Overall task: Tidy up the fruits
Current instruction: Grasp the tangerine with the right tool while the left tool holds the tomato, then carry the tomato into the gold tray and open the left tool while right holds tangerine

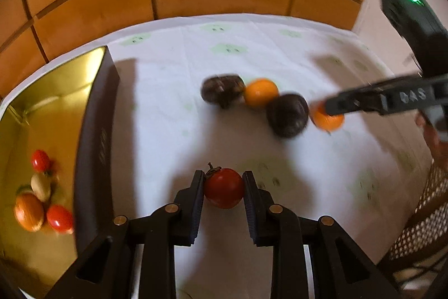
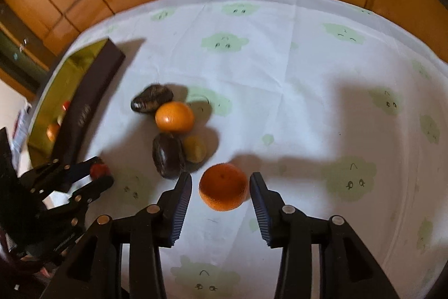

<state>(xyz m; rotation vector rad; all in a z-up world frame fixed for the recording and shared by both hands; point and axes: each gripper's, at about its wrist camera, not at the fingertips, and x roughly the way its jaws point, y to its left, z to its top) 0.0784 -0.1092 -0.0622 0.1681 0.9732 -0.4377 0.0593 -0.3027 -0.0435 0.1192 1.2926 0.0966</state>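
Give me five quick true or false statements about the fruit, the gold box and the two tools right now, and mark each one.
1. The left tool is shut on a red tomato. True.
2. The right tool grips an orange. False: its jaws stand either side of the orange, with gaps showing.
3. The gold box has no fruit in it. False: it holds two red tomatoes, an orange fruit and a pale one.
4. Two dark fruits lie on the cloth near a second orange. True.
5. The cloth is plain white. False: it has green cloud faces.
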